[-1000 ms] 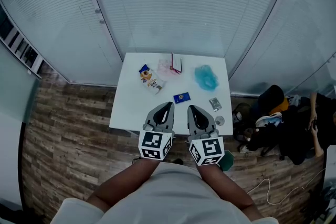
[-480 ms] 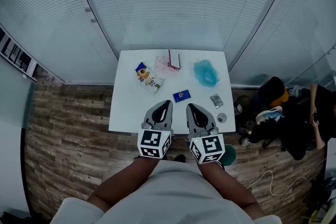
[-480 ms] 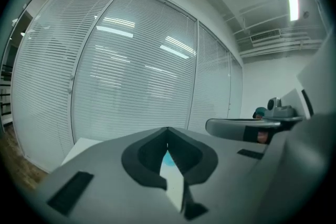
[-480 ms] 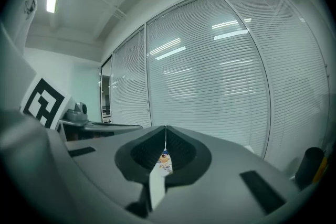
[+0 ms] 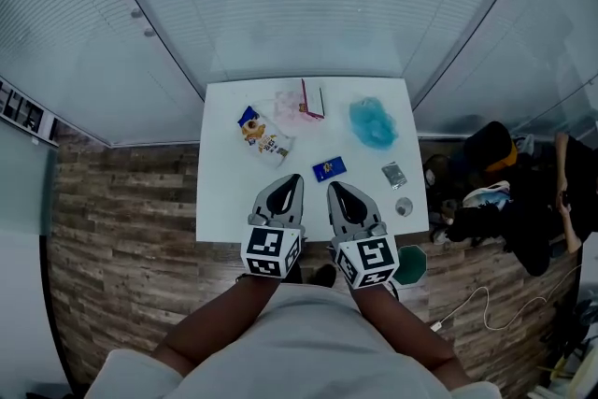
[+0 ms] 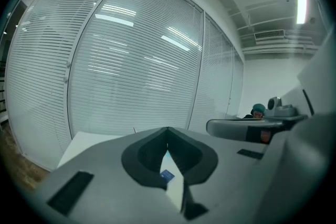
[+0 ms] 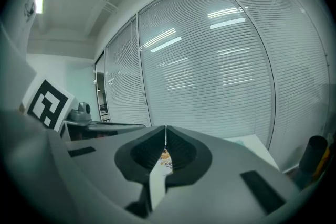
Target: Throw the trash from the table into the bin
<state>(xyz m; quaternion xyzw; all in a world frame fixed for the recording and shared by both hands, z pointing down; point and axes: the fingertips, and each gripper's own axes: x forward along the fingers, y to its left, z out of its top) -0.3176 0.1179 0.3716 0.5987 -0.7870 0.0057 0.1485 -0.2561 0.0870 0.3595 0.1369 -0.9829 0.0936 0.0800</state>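
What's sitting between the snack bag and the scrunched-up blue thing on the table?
The head view shows two things between the snack bag and the crumpled blue bag: a pale pink wrapper and a small box beside it.

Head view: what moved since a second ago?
The left gripper and the right gripper eased forward together over the near edge of the white table, jaws shut and empty. Nothing was picked up or let go. The small blue packet, orange-and-blue snack bag, crumpled blue plastic and silver wrapper lie where they were.
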